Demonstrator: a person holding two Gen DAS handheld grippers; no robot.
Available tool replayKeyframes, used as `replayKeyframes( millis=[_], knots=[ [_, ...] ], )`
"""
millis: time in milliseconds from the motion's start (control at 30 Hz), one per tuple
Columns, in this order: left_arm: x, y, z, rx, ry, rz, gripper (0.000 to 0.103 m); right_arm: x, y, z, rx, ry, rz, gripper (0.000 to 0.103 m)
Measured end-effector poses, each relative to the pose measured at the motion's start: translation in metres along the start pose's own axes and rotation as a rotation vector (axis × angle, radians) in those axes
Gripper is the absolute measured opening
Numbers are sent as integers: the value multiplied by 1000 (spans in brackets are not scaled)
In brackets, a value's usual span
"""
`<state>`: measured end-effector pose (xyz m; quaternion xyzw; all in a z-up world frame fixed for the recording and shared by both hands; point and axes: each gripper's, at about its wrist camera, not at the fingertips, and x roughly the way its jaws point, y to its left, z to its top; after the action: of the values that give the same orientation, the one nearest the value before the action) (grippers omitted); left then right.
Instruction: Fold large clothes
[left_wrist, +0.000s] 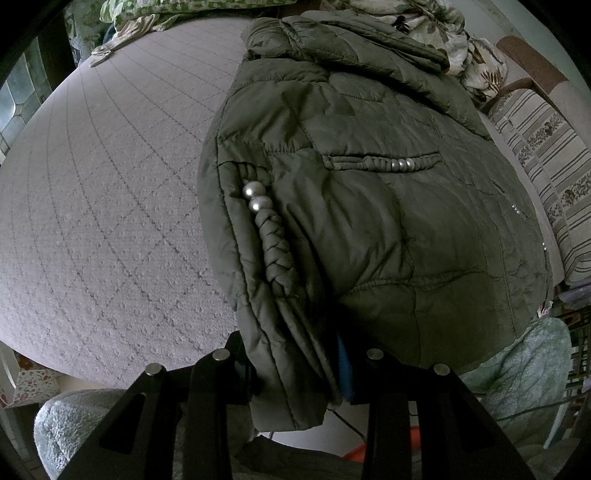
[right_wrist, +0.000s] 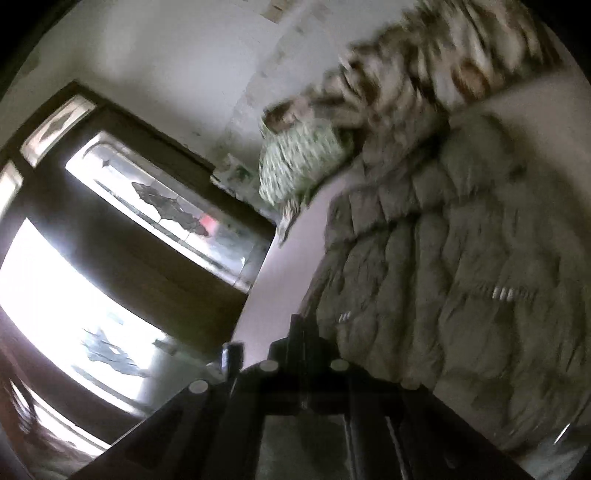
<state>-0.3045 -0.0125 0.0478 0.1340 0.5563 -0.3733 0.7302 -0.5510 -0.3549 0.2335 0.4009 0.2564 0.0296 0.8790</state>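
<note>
Pale quilted bed cover (left_wrist: 103, 192) fills the room's middle. Left gripper (left_wrist: 295, 373) pinches the puffy olive-green padded jacket (left_wrist: 369, 206) hem; the jacket spreads toward 1 o'clock. Right gripper (right_wrist: 266, 354) is blurry; I cannot tell its grip.

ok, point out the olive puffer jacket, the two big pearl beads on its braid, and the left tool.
olive quilted puffer jacket (left_wrist: 388, 229): left wrist view, on its main quilted panel.
two large pearl beads (left_wrist: 256, 197): left wrist view, between the pair, top of the braid.
left tool (left_wrist: 299, 373): left wrist view, midway between fingertips, on gripped hem.
</note>
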Motion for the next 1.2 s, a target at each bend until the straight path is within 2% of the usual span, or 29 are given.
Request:
replayKeyframes(
  millis=[100,167,267,367,500,567,667,733,800,900,967,1067,1133,1200],
  knots=[
    [0,0,0,0,-1,0,36,-2,-3,1,27,-9,32,1],
    [0,0,0,-1,-1,-1,36,-6,-7,1,20,-14,164,1],
    [0,0,0,-3,-1,0,36,-9,-11,1,35,-7,259,2],
    [1,-1,0,-2,-1,2,36,-6,-12,0,58,14,284,2],
    [0,-1,0,-4,-3,2,37,-4,-18,-2,115,-1,331,2],
    [0,-1,0,-4,-2,1,37,0,-25,-2,176,37,372,2],
    [0,-1,0,-3,-3,1,37,5,-24,-2,169,67,292,2],
    [0,-1,0,-3,-3,0,37,10,-20,-4,151,101,306,2],
    [0,-1,0,-3,-3,1,37,12,-9,-6,82,113,253,2],
    [0,-1,0,-1,-3,2,37,11,15,-13,-114,86,57,2],
    [1,0,1,-3,-3,0,37,11,44,-27,-355,12,-202,2],
    [1,0,1,-1,-4,0,37,22,74,-52,-631,-60,-489,2],
    [1,0,1,-2,-3,0,38,31,82,-64,-705,-76,-599,2],
    [1,0,1,-3,-4,-2,38,41,82,-71,-715,-53,-655,2]
  ],
)
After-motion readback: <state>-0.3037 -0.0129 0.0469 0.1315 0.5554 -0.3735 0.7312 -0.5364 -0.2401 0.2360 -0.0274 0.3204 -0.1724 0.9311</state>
